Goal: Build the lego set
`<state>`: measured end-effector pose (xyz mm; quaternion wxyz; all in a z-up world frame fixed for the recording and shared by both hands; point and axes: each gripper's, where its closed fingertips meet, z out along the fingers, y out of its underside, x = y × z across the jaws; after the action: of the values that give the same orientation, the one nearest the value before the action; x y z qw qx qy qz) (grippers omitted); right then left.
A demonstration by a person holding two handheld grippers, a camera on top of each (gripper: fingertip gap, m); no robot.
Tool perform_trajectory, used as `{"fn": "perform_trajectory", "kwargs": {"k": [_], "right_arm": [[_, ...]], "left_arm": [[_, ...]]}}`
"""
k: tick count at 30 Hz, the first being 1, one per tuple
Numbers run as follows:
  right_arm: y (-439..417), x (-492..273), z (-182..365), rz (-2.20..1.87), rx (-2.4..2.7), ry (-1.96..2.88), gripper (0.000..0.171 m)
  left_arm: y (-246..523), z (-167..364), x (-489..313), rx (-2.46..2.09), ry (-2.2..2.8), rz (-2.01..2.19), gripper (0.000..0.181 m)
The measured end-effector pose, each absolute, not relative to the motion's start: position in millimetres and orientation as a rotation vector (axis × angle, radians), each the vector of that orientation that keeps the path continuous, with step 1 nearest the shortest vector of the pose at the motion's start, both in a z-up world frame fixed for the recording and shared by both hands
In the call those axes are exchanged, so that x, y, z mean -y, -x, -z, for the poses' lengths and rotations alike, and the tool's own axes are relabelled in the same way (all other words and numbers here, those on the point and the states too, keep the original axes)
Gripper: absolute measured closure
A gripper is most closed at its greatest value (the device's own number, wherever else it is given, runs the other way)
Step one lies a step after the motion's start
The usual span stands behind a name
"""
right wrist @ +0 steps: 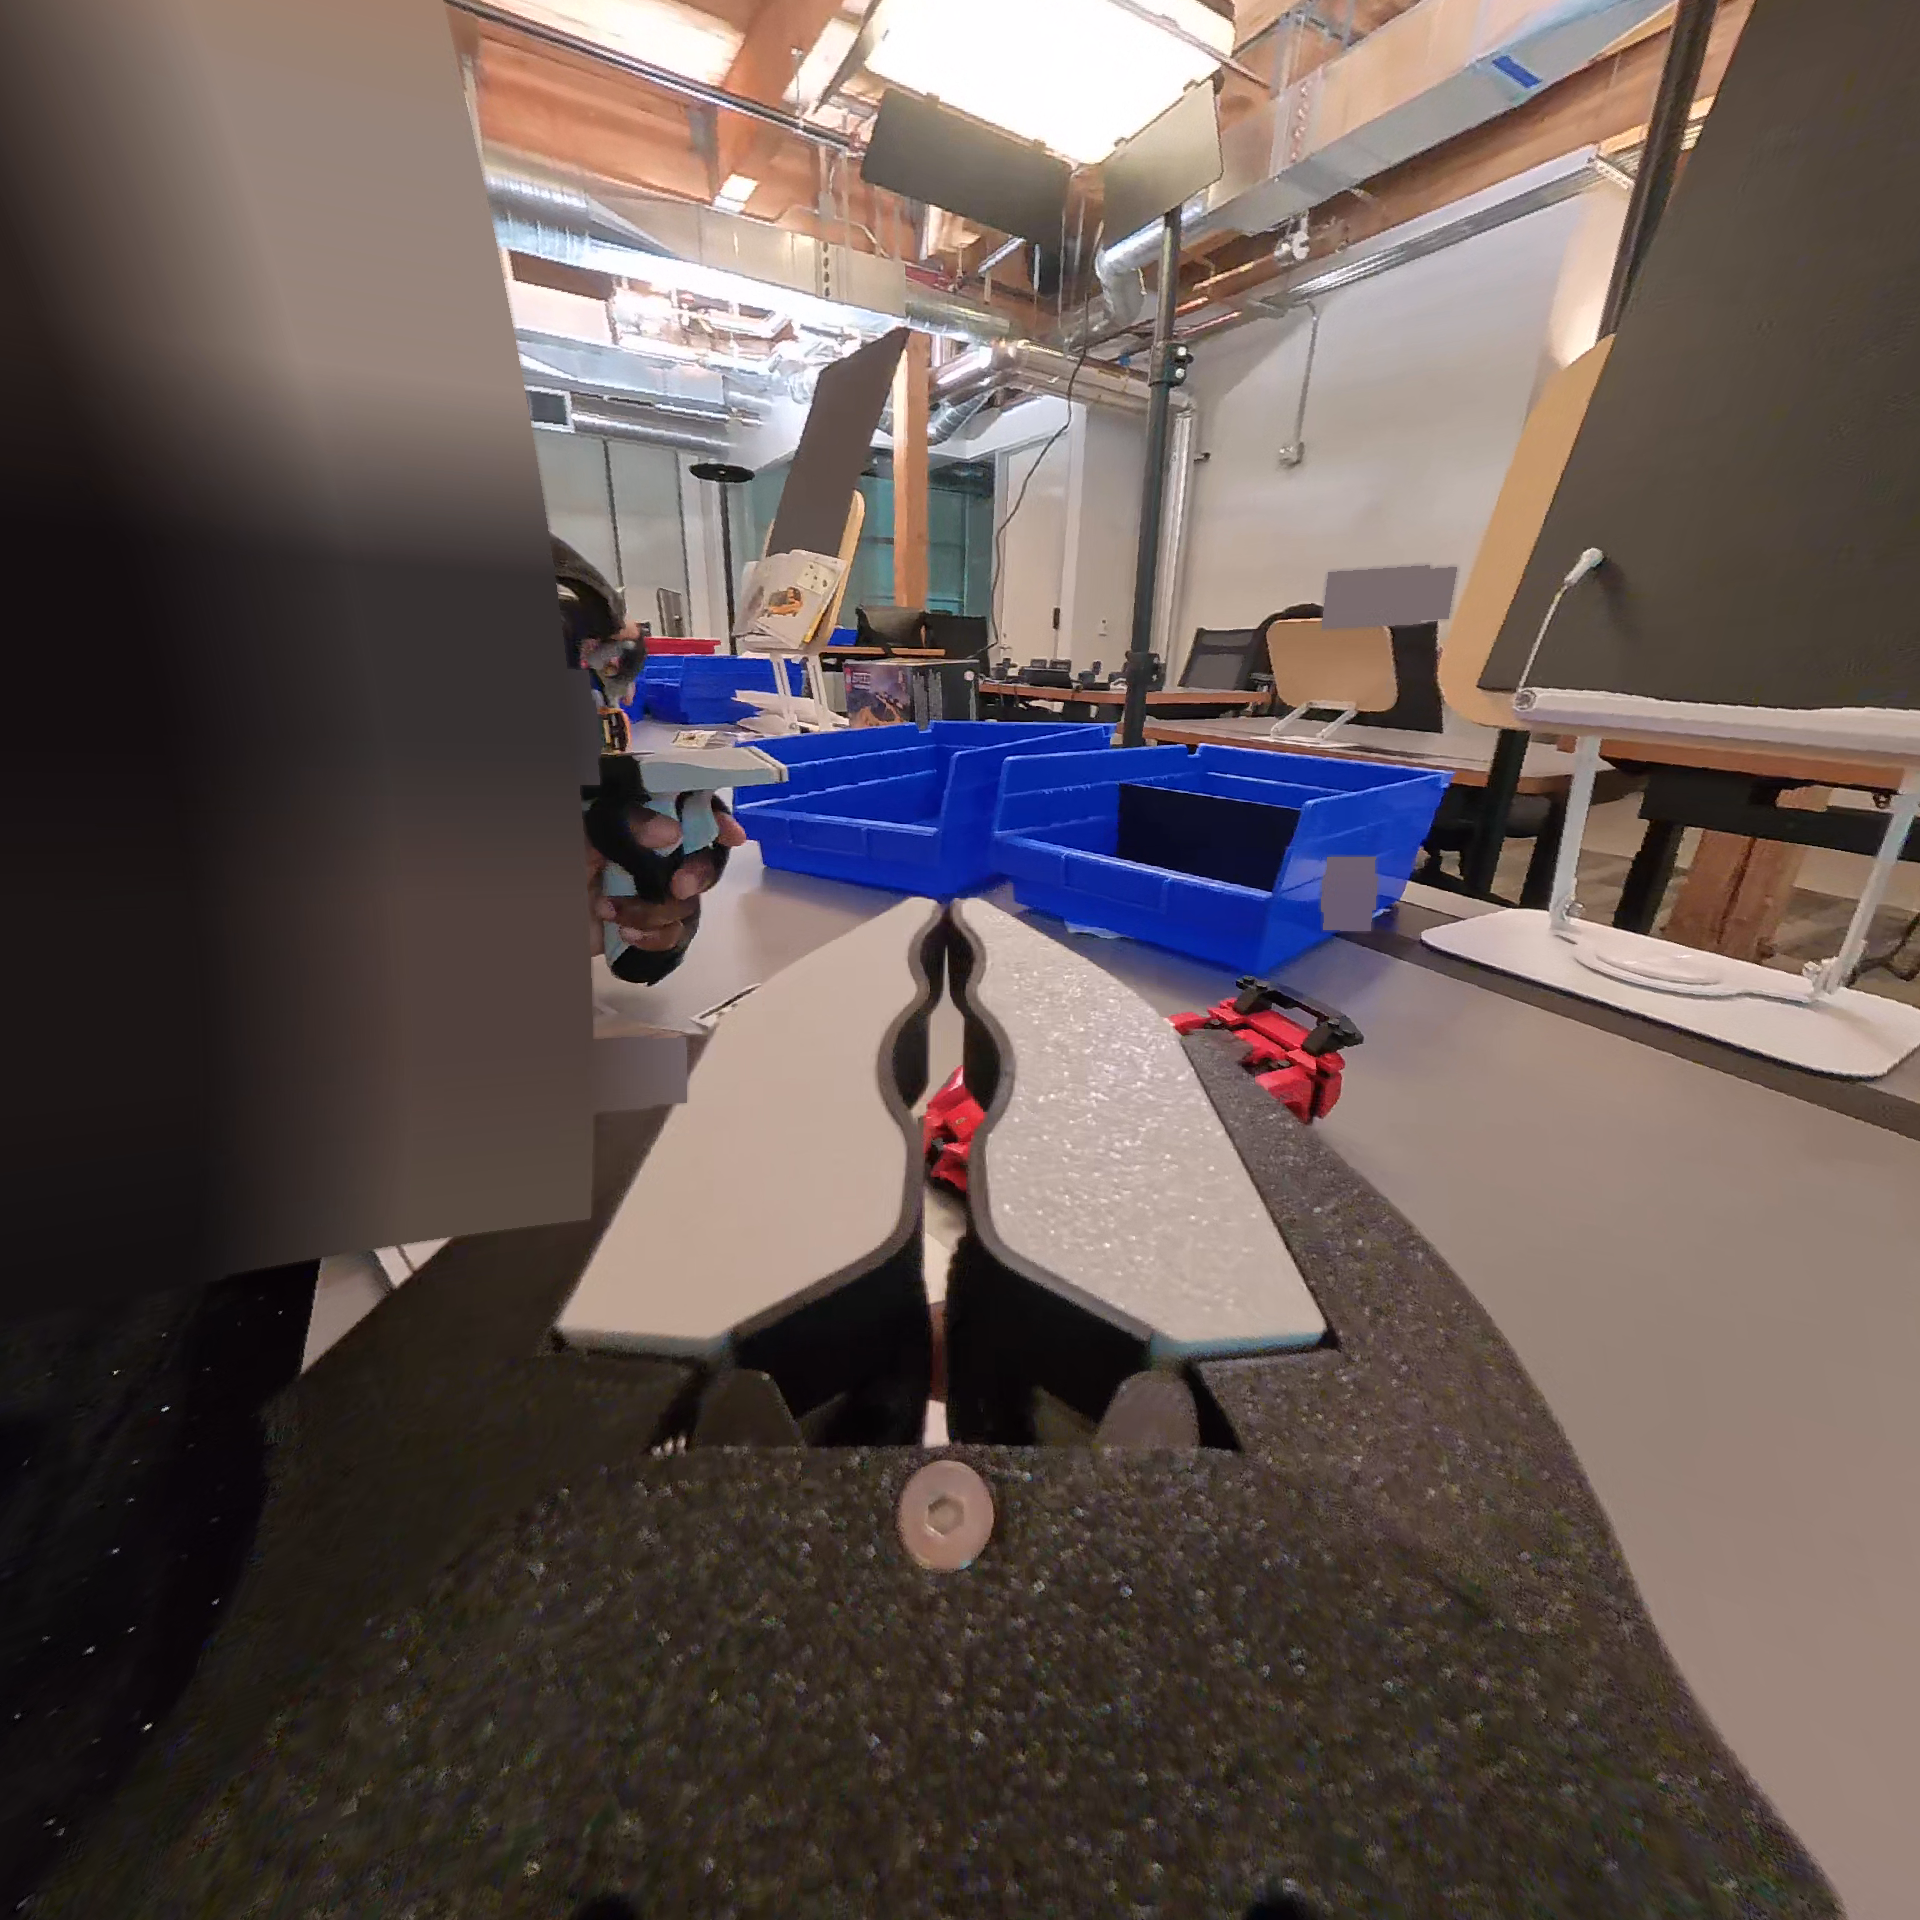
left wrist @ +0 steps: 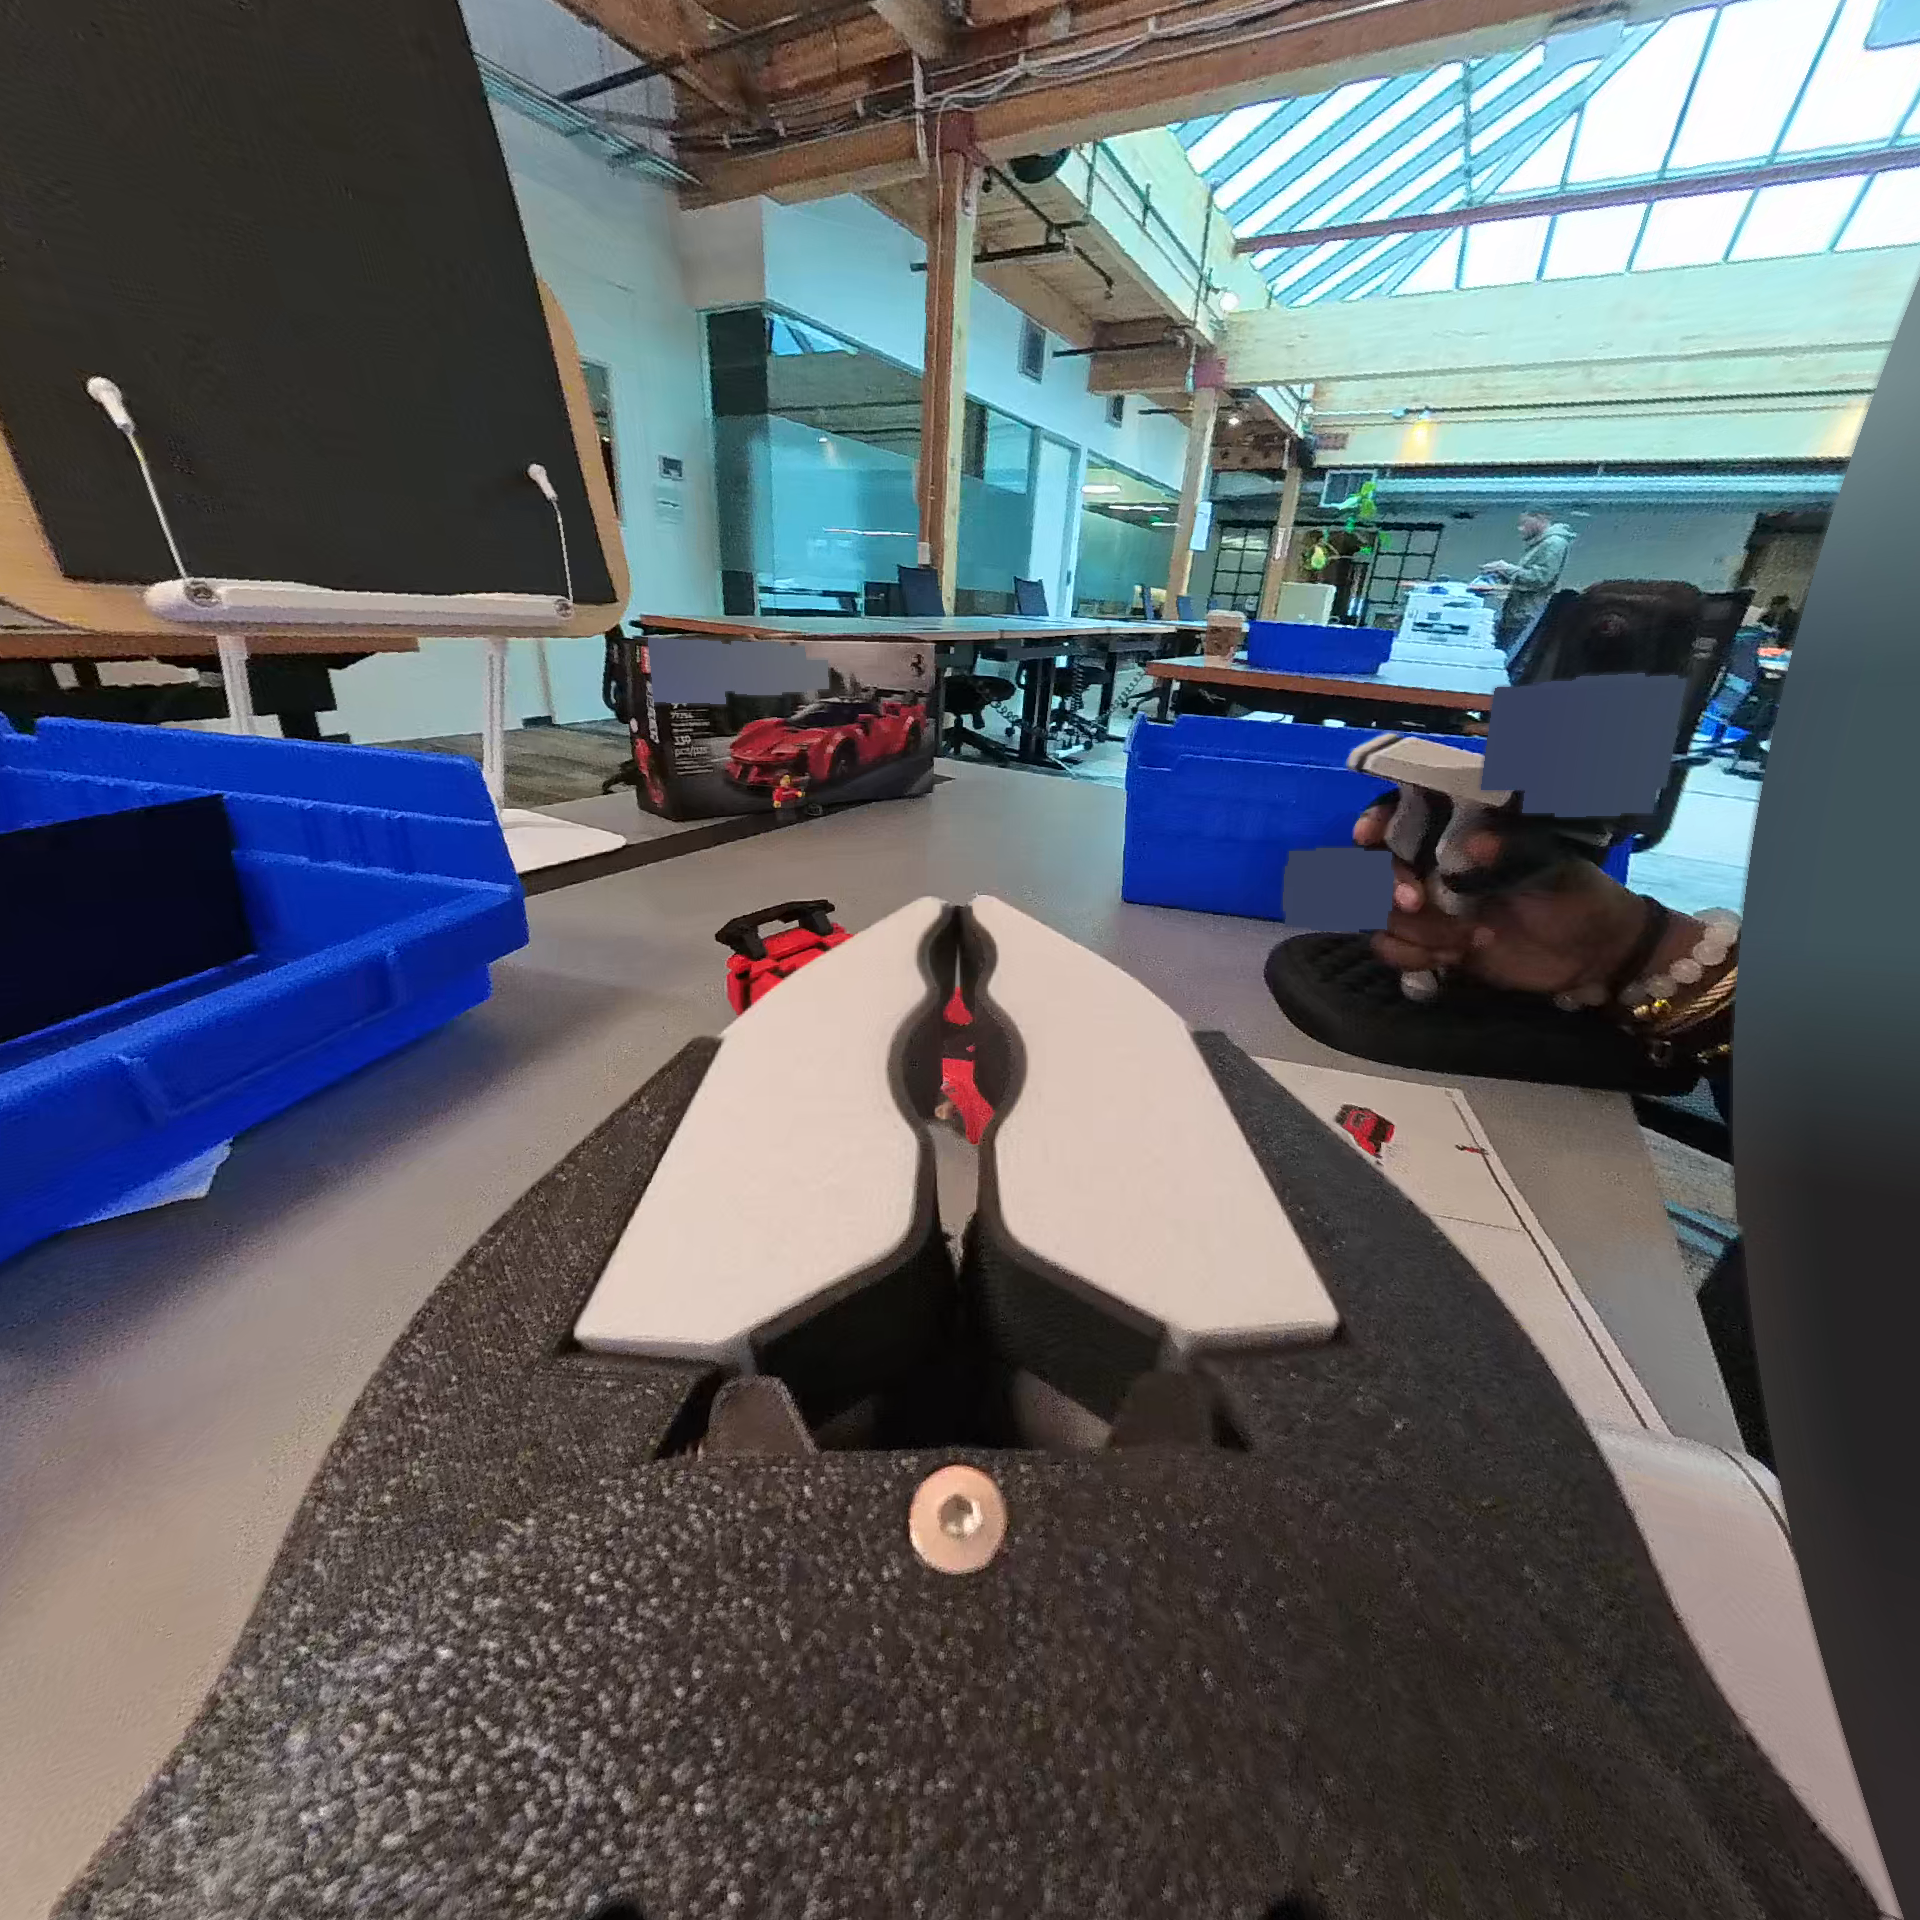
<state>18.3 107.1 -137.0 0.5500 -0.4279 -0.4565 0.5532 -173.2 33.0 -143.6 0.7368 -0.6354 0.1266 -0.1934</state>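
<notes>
Grippers, left (left wrist: 958,914) and right (right wrist: 948,914), both have their jaws closed with tips touching, holding nothing. Red lego car (right wrist: 1273,1039) sits mid-tabletop just beyond them. Blue bins (right wrist: 1195,852) stand behind, with the box (left wrist: 790,732) at the far edge.

The grey desk (left wrist: 312,1340) carries 2 blue bins side by side (right wrist: 914,810) (right wrist: 1205,852), the nearer one with a dark insert inside it. A red-and-black lego assembly (right wrist: 1273,1039) sits on the bare surface in front of them, with a smaller red lego piece (right wrist: 951,1127) close by. A white stand base (right wrist: 1662,987) rests toward the far edge, beside a boxed set (left wrist: 784,732) showing a red car. A white instruction sheet (left wrist: 1455,1153) lies flat near a black mat (left wrist: 1382,1013).
</notes>
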Motion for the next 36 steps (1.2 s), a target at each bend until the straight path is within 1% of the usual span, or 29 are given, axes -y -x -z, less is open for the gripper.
{"fn": "perform_trajectory", "kwargs": {"k": [3,5,7,9,13,15,16,17,18,19,23,25,26,27,28,30,33,34,35,36], "right_arm": [[-16.2,-107.2,139.1,-1.293,1.092,1.024,0.171],[-15.6,-109.4,139.7,-1.288,1.085,1.039,0.161],[-16.1,-111.4,139.4,-1.297,1.072,1.048,0.158],[-17.1,-107.0,138.2,-1.319,1.09,1.021,0.171],[-14.5,-104.0,140.8,-1.293,1.121,1.017,0.171],[-13.7,-106.5,141.5,-1.286,1.112,1.034,0.162],[-14.0,-107.3,141.4,-1.292,1.107,1.039,0.16],[-14.6,-106.7,140.9,-1.304,1.108,1.034,0.165],[-15.1,-105.6,140.4,-1.313,1.111,1.026,0.17],[-15.4,-104.0,140.2,-1.321,1.117,1.016,0.171],[-14.3,-104.3,141.5,-1.307,1.122,1.024,0.171],[-14.3,-107.9,141.4,-1.305,1.102,1.042,0.163],[-14.9,-107.8,141.0,-1.314,1.1,1.04,0.167],[-15.8,-104.7,140.0,-1.331,1.112,1.02,0.171],[-16.1,-103.2,139.7,-1.332,1.119,1.011,0.171],[-15.2,-103.9,140.6,-1.314,1.118,1.017,0.171],[-14.3,-107.9,141.6,-1.302,1.101,1.042,0.16],[-14.7,-108.0,141.3,-1.309,1.099,1.043,0.161],[-15.4,-106.2,140.7,-1.32,1.105,1.03,0.171],[-16.1,-103.7,140.0,-1.327,1.114,1.014,0.171]], "left_arm": [[167.7,146.4,-33.8,-0.319,1.412,0.403,0.181],[166.0,148.0,-34.6,-0.335,1.422,0.382,0.178],[166.2,148.5,-35.3,-0.334,1.424,0.372,0.173],[165.1,147.8,-34.1,-0.338,1.417,0.391,0.18],[163.4,148.0,-33.1,-0.348,1.417,0.409,0.181],[160.8,146.4,-32.4,-0.36,1.403,0.415,0.177],[160.5,146.5,-32.6,-0.361,1.404,0.412,0.175],[160.9,147.8,-33.4,-0.36,1.412,0.405,0.176],[161.0,149.5,-33.6,-0.364,1.423,0.401,0.181],[160.1,151.1,-33.7,-0.371,1.433,0.405,0.181],[158.4,154.1,-34.9,-0.385,1.452,0.392,0.18],[160.2,152.4,-35.2,-0.374,1.441,0.377,0.174],[161.2,152.2,-35.4,-0.366,1.441,0.378,0.173],[161.2,152.6,-35.3,-0.364,1.444,0.39,0.178],[159.4,153.0,-34.3,-0.372,1.447,0.412,0.181],[157.1,153.7,-33.8,-0.379,1.45,0.435,0.181],[156.9,152.3,-33.8,-0.383,1.437,0.42,0.177],[157.4,151.6,-34.0,-0.379,1.432,0.416,0.175],[158.0,152.2,-34.5,-0.375,1.436,0.413,0.175],[157.7,153.5,-34.3,-0.379,1.445,0.419,0.18]]}}
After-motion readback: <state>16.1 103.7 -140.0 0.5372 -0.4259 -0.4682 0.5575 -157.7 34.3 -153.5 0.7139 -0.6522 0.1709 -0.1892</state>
